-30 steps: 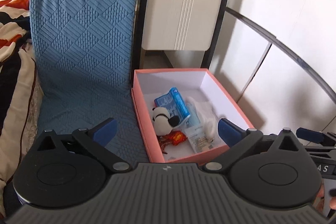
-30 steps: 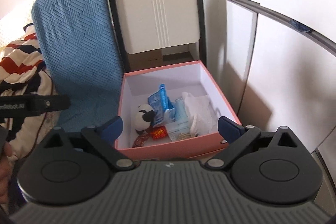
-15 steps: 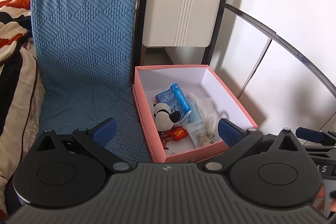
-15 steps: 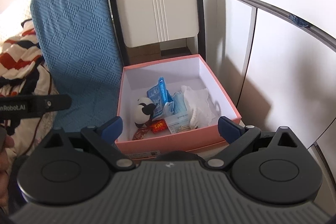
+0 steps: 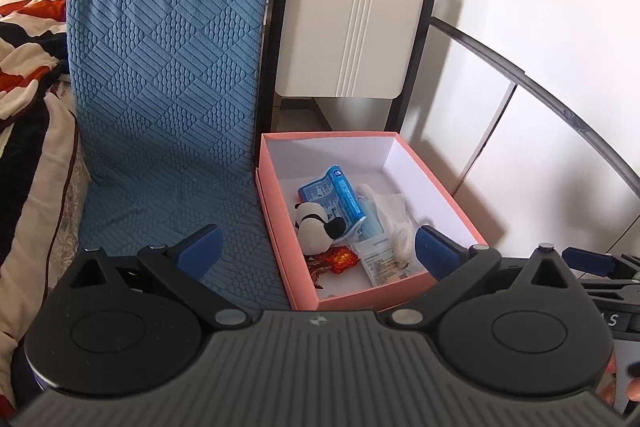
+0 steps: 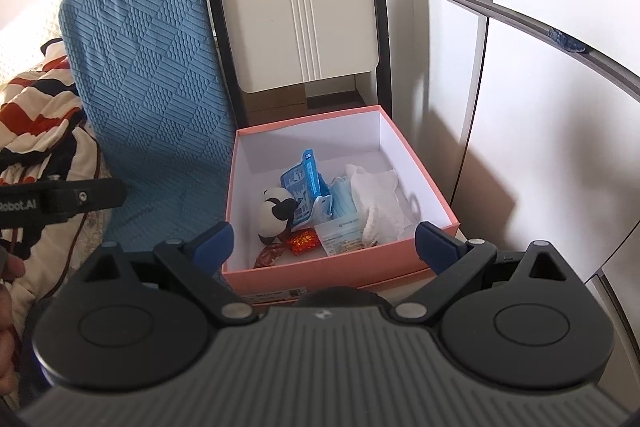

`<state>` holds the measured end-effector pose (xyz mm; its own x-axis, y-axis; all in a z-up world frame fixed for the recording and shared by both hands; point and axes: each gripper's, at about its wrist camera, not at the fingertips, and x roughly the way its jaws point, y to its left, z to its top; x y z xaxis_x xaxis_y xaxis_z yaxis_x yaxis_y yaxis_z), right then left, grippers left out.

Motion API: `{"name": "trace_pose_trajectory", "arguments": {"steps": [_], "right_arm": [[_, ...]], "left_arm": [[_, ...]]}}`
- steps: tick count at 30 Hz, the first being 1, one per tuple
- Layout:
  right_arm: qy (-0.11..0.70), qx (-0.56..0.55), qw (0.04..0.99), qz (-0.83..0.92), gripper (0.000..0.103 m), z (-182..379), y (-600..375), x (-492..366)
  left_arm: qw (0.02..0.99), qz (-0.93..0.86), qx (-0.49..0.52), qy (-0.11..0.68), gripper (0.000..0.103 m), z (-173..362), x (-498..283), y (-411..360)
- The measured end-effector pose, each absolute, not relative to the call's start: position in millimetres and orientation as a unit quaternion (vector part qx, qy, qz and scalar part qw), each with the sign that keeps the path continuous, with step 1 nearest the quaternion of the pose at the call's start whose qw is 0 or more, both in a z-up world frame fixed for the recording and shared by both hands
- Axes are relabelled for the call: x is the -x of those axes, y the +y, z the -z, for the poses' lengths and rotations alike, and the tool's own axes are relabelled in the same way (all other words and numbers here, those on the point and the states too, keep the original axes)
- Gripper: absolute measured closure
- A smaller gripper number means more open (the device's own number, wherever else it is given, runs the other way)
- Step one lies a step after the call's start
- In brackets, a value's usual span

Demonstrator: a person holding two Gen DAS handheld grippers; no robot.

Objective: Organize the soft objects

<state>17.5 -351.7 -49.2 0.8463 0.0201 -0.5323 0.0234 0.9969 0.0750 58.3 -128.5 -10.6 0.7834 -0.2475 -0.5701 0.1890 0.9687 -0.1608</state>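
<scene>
A pink box (image 5: 272,211) (image 6: 344,267) with white inside walls sits open beside a blue cushion. In it lie a small panda plush (image 5: 316,229) (image 6: 274,217), a blue tissue pack (image 5: 334,195) (image 6: 304,187), a blue face mask (image 6: 342,203), a white cloth (image 5: 394,215) (image 6: 376,203), a red foil wrapper (image 5: 338,259) (image 6: 304,241) and a clear packet (image 5: 382,263) (image 6: 340,239). My left gripper (image 5: 316,247) is open and empty, held back above the box's near side. My right gripper (image 6: 324,241) is open and empty above the box's front edge.
A blue textured cushion (image 5: 168,67) (image 6: 148,87) leans upright left of the box. A folded cream chair (image 5: 352,27) (image 6: 304,7) stands behind it. A striped blanket (image 5: 24,47) (image 6: 36,123) lies far left. White cabinet panels (image 5: 540,147) (image 6: 540,127) stand to the right.
Both grippers have pulled back and risen from the box, which now looks smaller and farther. Both stay open. The box contents have not moved.
</scene>
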Motion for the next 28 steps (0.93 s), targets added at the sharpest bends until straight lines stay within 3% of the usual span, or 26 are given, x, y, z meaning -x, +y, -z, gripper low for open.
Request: {"name": "trace_pose_trajectory", "arguments": {"steps": [28], "right_arm": [[0.283,-0.04,0.958,-0.009,0.004,54.2,-350.7,-12.1]], "left_arm": [[0.947,0.105,0.054,0.298,0.0,7.2,-42.7,-124.3]]}}
